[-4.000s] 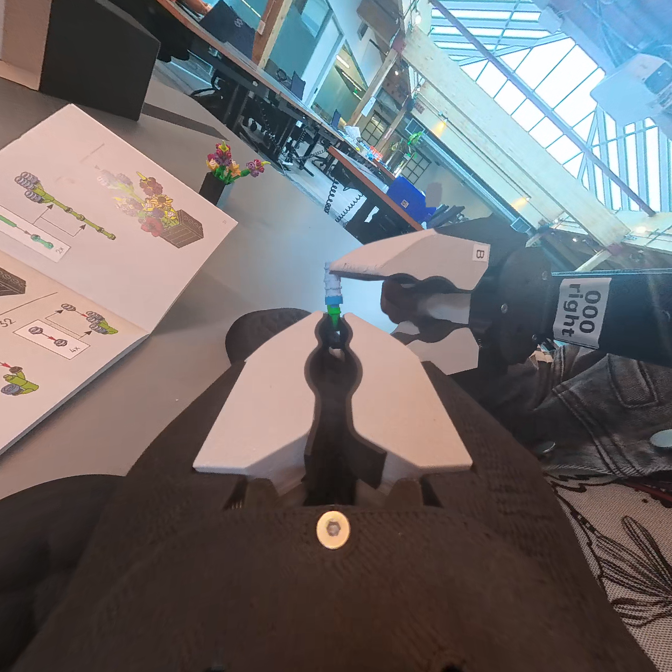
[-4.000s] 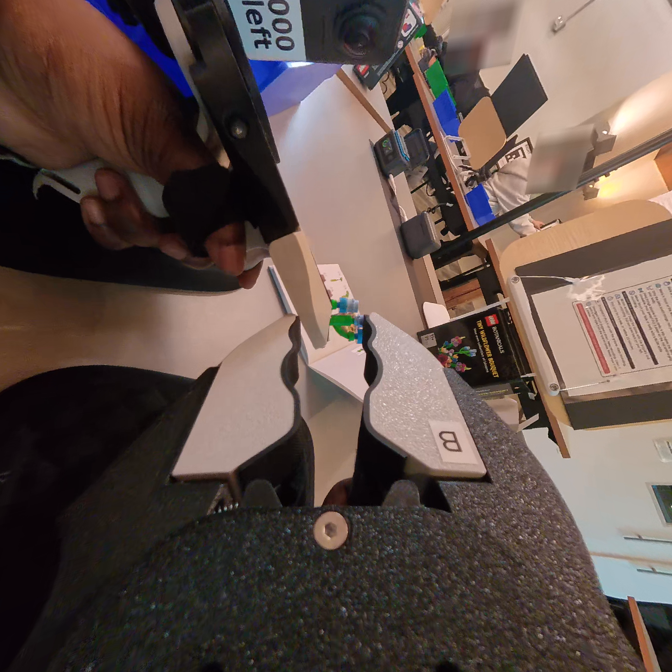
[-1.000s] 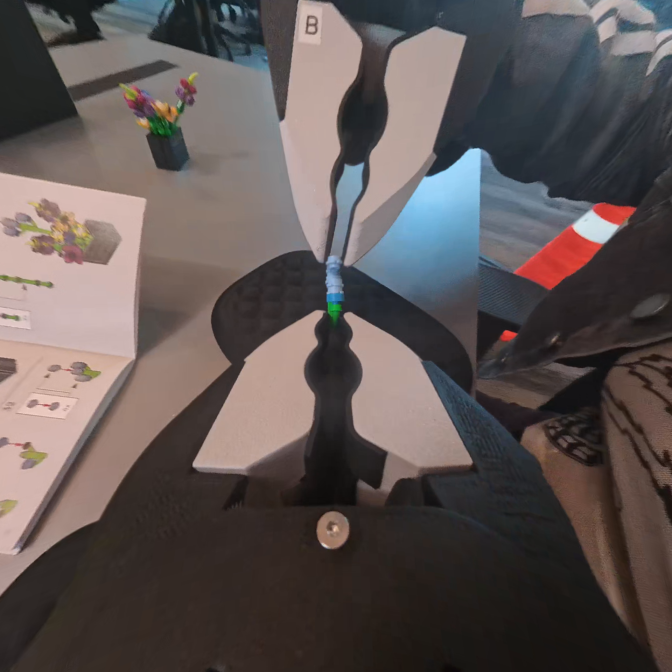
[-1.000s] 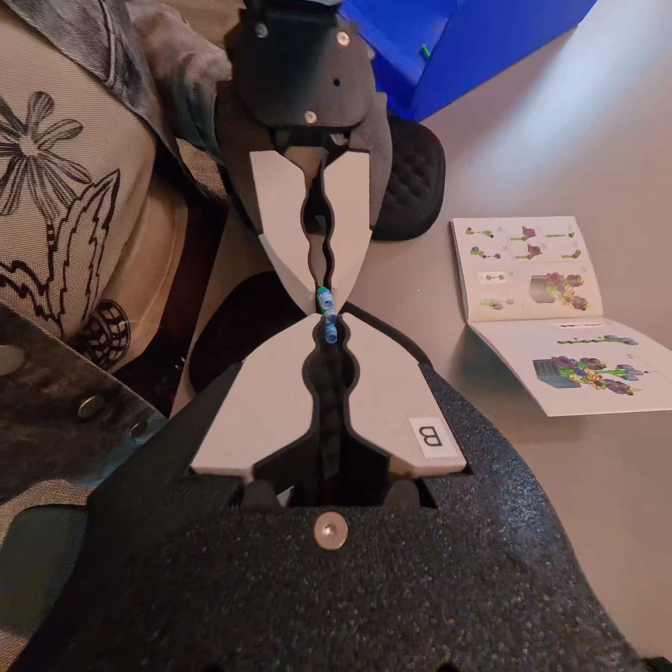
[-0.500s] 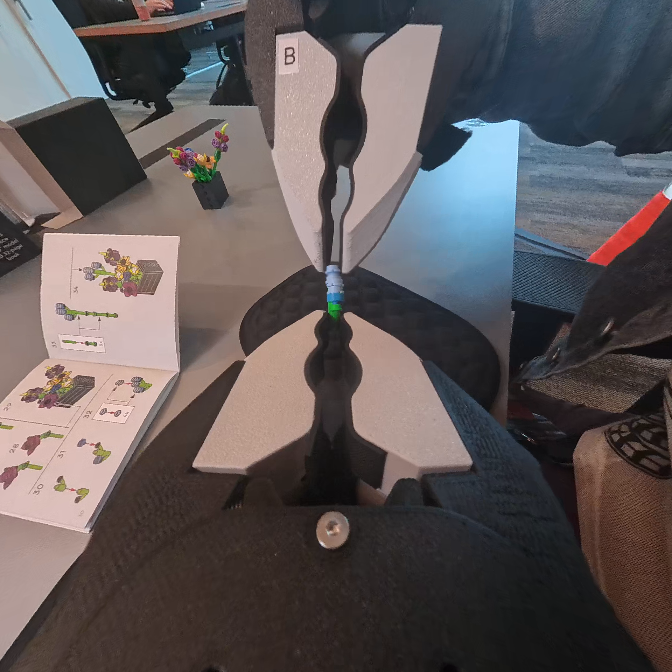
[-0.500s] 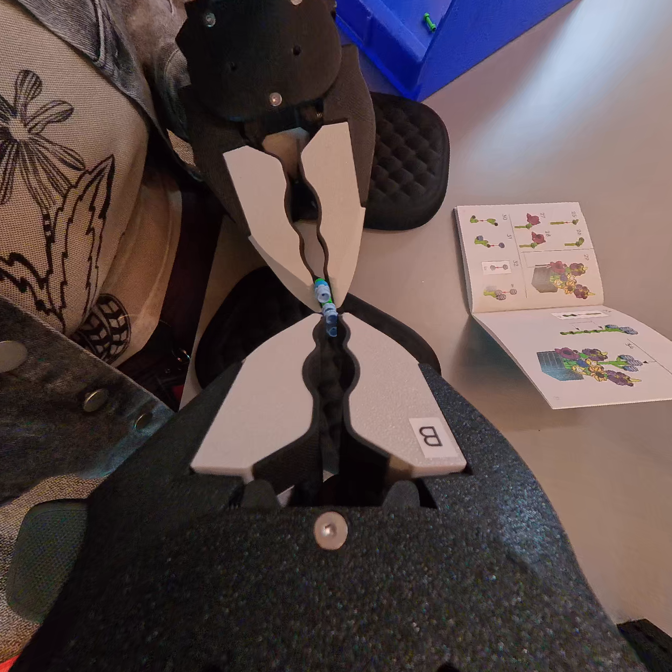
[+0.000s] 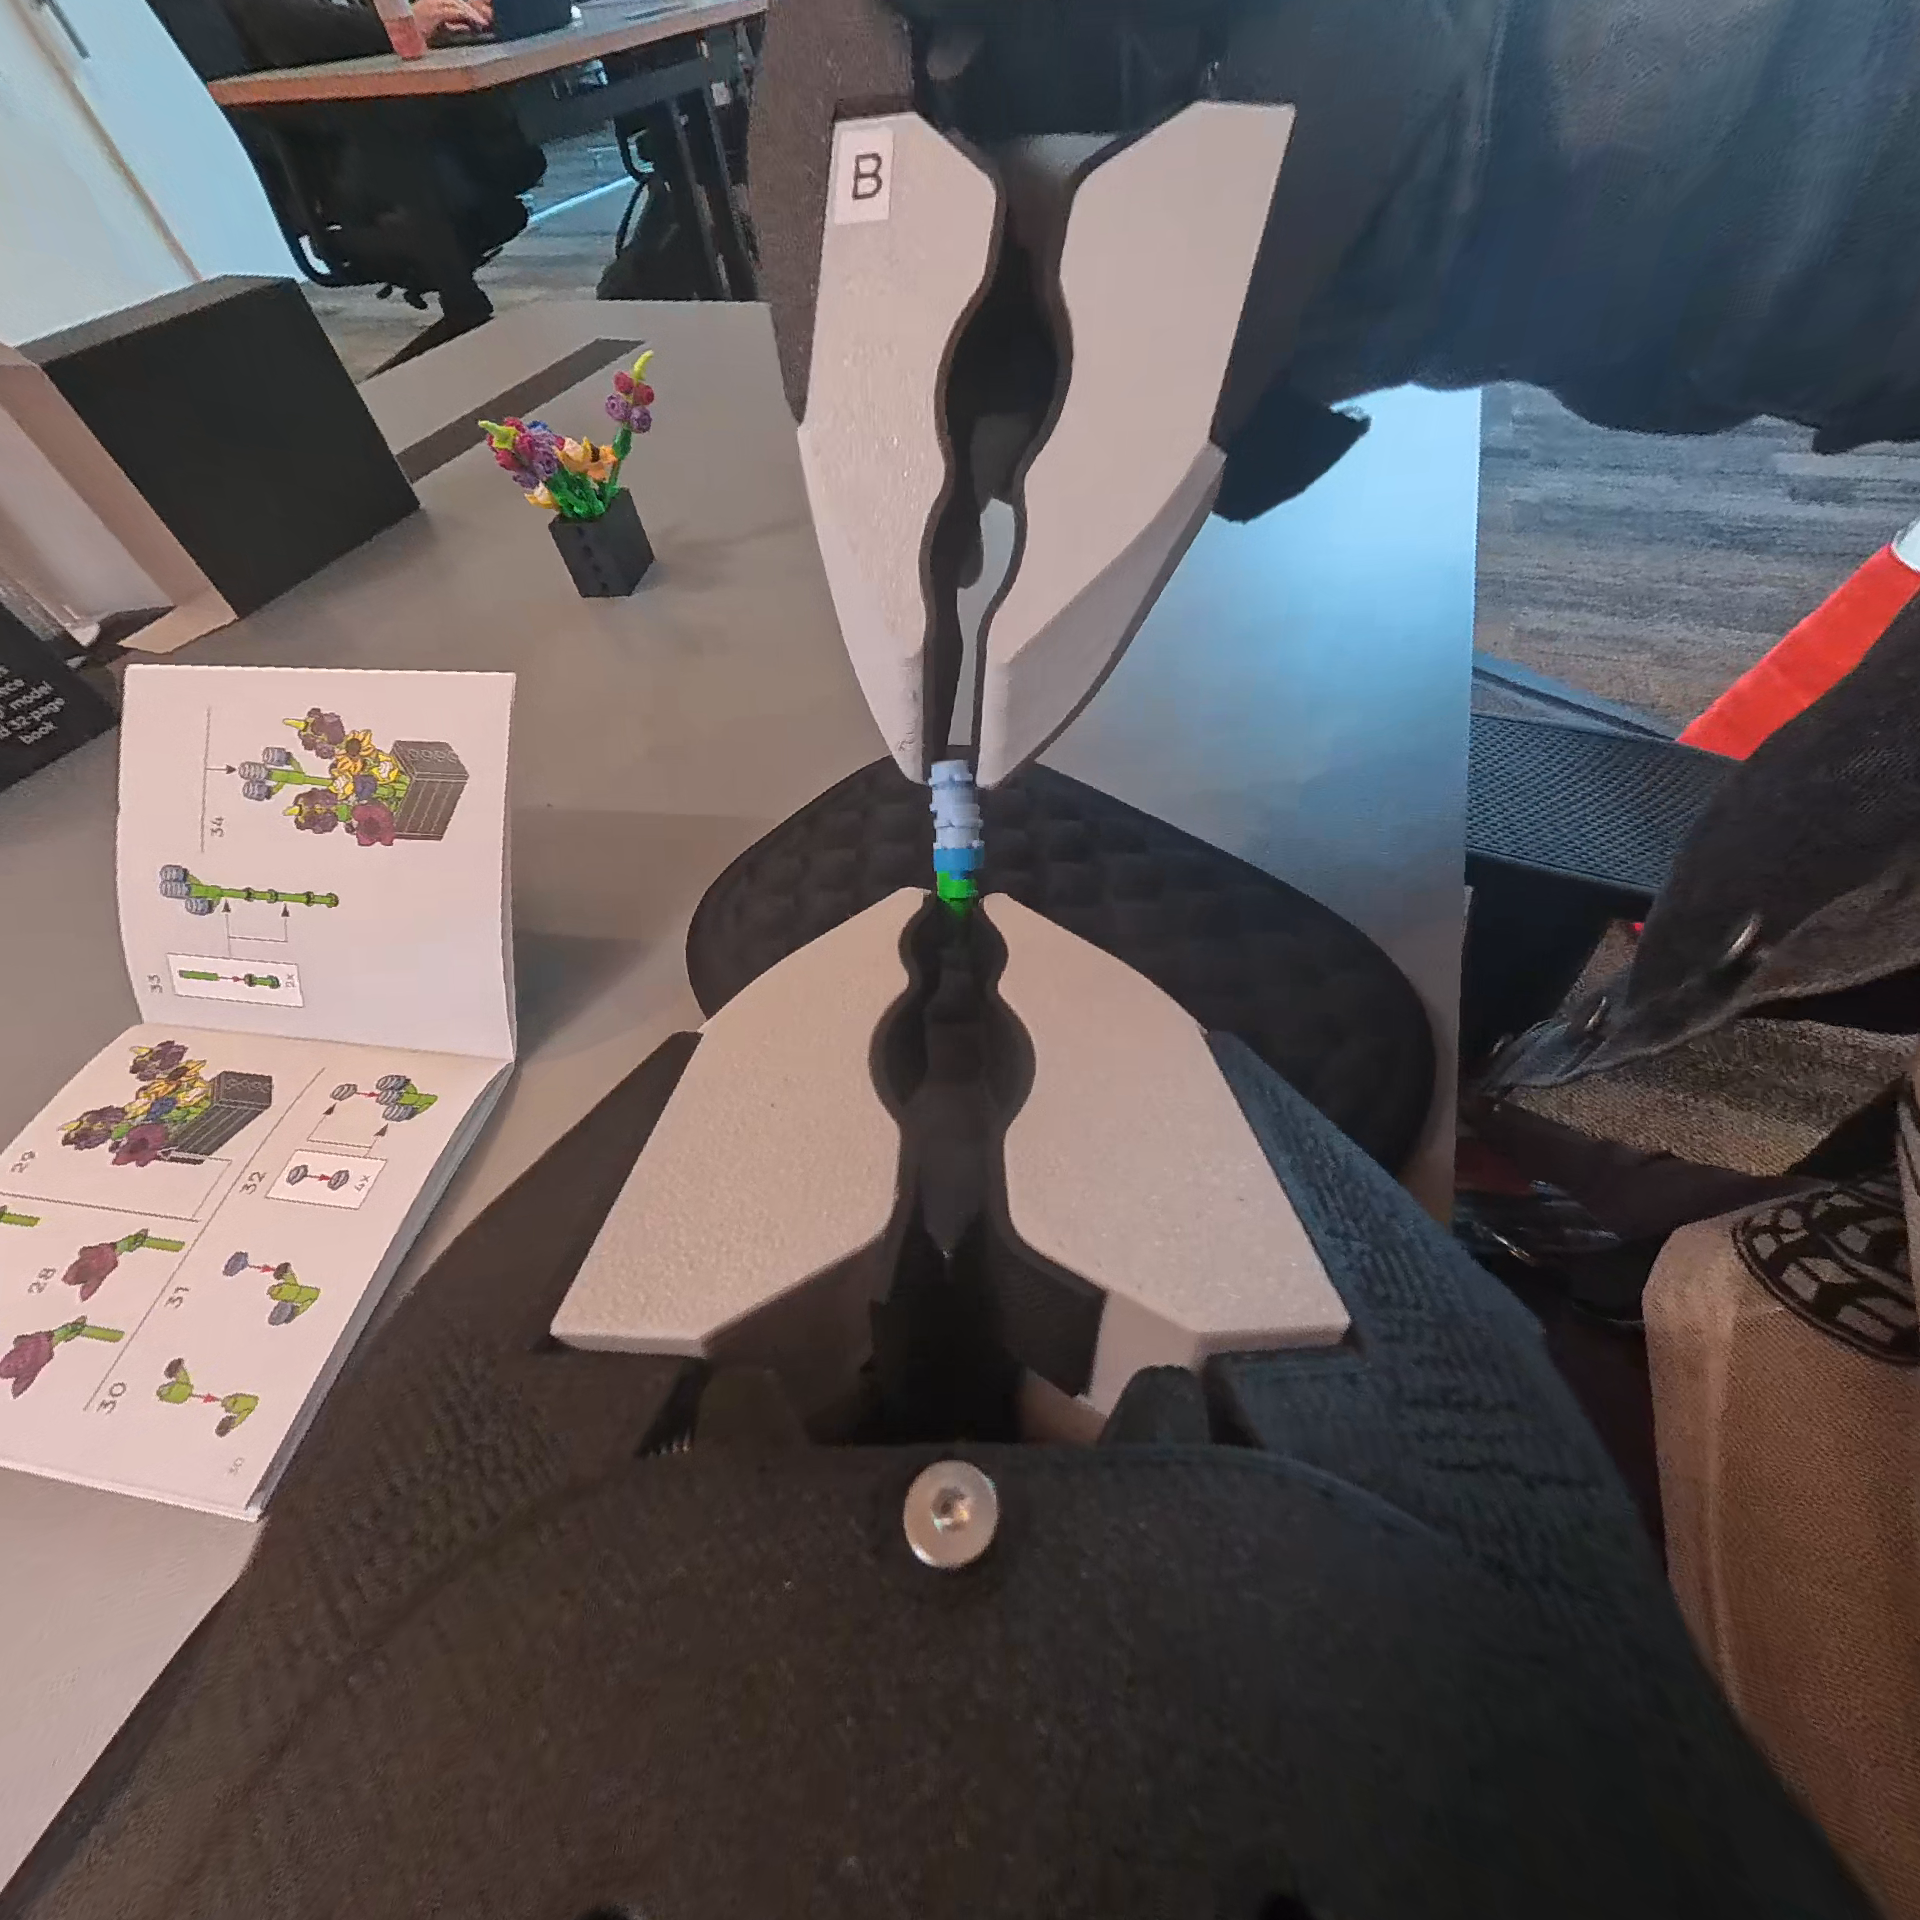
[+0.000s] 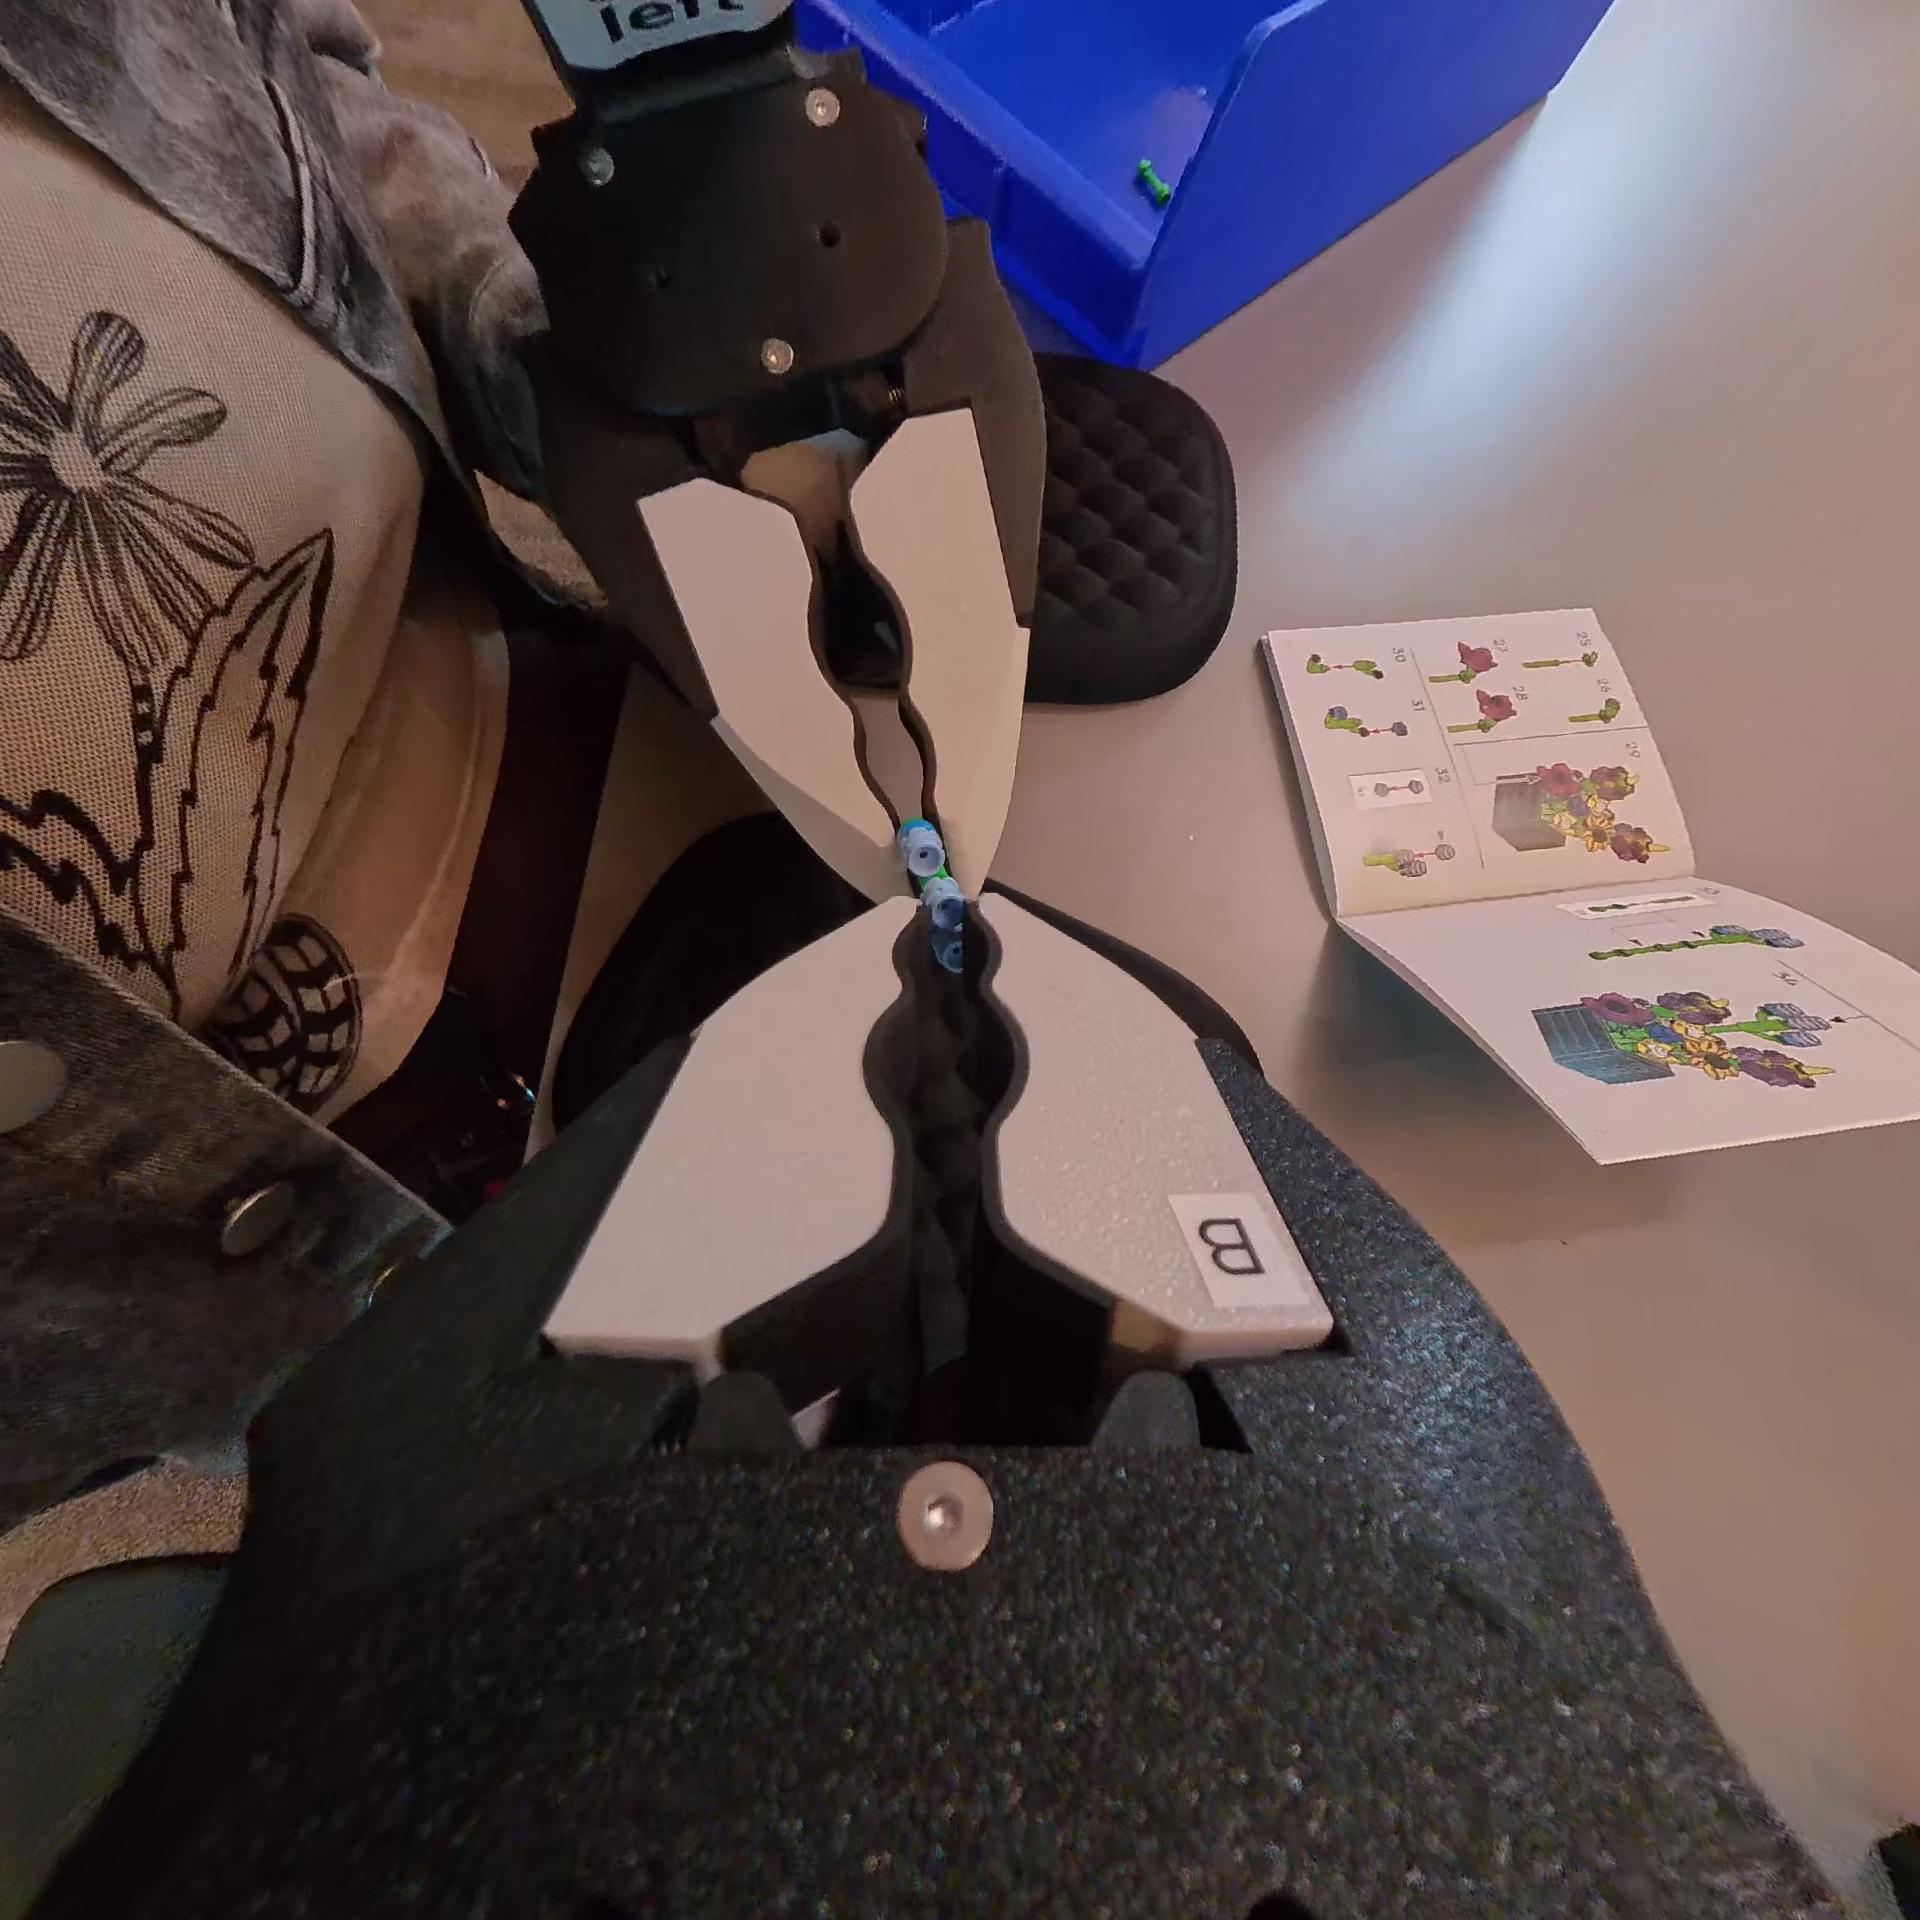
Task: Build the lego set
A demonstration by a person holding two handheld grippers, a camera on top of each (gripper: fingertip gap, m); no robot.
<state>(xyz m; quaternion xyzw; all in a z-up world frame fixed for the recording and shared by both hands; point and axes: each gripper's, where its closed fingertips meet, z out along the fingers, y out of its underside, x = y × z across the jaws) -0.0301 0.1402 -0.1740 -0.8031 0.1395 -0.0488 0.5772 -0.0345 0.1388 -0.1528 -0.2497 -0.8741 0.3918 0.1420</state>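
Note:
Both grippers meet tip to tip above the table's near edge and hold one small lego flower stem [image 7: 956, 842] between them. My left gripper [image 7: 954, 909] is shut on its green end. My right gripper [image 8: 948, 914] is shut on its light blue studded end [image 8: 943, 906]; it shows from the front in the left wrist view [image 7: 961, 753]. The left gripper shows in the right wrist view [image 8: 930, 847]. The lego flower pot [image 7: 587, 499], black with coloured flowers, stands far back on the grey table [image 7: 675, 665].
An open instruction booklet [image 7: 260, 1039] lies left of the grippers and shows in the right wrist view [image 8: 1538, 862]. A blue bin [image 8: 1195, 156] holds a green piece [image 8: 1151, 182]. Black quilted pads [image 8: 1132, 530] lie on the table. A black box [image 7: 218, 447] stands far left. A person's patterned clothing [image 8: 156, 623] is close. Both grippers' tips are roughly 30 cm from the lego flower pot [image 7: 587, 499].
Both grippers have kept their hold on the stem. The joined pair has swung, so the booklet and flower pot now show more to the centre-left in the left wrist view.

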